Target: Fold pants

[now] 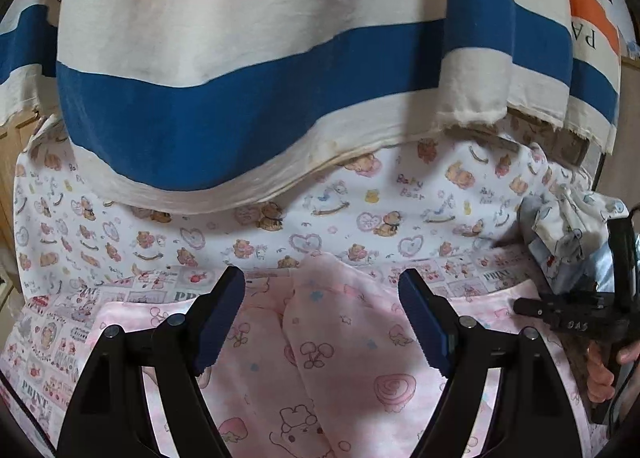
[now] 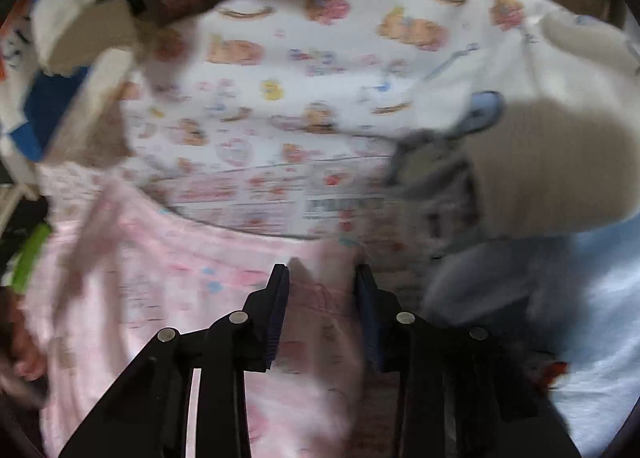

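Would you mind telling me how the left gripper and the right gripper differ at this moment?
The left gripper stands wide open over the pink pants; the right gripper is much narrower, with pink cloth between its fingers. The left view is sharp, the right blurred. Both have black arms and blue pads.

A striped cloth (image 1: 256,70) in orange, cream and blue hangs across the top of the left wrist frame, with blue letters upside down on it. Below it, across the middle, lies a white bear-print sheet (image 1: 248,234), and under that a strip of "PRINT" patterned fabric (image 1: 52,322) runs toward lower left. A crumpled pale blue garment (image 1: 568,234) sits at right.
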`<action>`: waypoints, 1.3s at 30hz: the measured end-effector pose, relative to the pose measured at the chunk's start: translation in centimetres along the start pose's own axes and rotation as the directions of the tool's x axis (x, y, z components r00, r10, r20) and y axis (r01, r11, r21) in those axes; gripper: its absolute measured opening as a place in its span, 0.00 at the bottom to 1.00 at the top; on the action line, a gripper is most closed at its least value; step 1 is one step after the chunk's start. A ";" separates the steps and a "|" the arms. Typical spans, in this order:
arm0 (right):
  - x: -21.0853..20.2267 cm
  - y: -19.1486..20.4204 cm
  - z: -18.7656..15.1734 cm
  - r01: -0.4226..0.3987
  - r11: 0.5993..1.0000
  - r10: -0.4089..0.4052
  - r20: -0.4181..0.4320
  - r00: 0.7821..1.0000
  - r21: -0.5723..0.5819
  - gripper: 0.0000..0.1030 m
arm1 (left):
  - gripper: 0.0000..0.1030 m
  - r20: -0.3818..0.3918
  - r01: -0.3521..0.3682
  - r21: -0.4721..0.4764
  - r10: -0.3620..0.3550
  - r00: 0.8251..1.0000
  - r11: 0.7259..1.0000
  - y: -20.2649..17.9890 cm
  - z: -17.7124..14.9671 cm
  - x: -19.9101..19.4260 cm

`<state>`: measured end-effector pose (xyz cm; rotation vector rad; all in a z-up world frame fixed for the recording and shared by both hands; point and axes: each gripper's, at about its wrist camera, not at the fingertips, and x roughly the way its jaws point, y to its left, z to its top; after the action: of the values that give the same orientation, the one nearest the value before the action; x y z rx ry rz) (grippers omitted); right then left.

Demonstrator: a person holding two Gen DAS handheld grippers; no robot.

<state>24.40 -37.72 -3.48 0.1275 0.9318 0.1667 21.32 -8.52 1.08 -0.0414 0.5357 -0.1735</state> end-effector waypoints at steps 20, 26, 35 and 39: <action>-5.8 0.5 0.2 0.638 0.770 -0.630 0.193 0.752 0.023 0.01 | 0.97 0.183 -0.338 0.103 0.316 0.931 0.936 2.3 3.7 -6.8; -8.9 1.9 0.1 0.610 0.791 -0.600 0.252 0.760 0.044 0.49 | 0.98 0.139 -0.337 0.119 0.320 0.937 0.934 7.4 2.8 -6.8; -10.6 10.8 4.3 0.239 0.970 -0.216 0.279 0.936 -0.050 0.83 | 0.98 0.081 -0.359 -0.034 0.361 0.929 0.933 14.4 1.8 -4.7; -4.7 15.5 4.4 0.042 0.985 -0.031 0.066 0.997 -0.166 0.51 | 0.98 0.038 -0.350 0.089 0.348 0.937 0.933 13.6 0.6 -3.3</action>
<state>23.86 -23.66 5.61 -0.0400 0.8525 0.2052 20.95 5.39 2.10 0.1441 0.5041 0.1498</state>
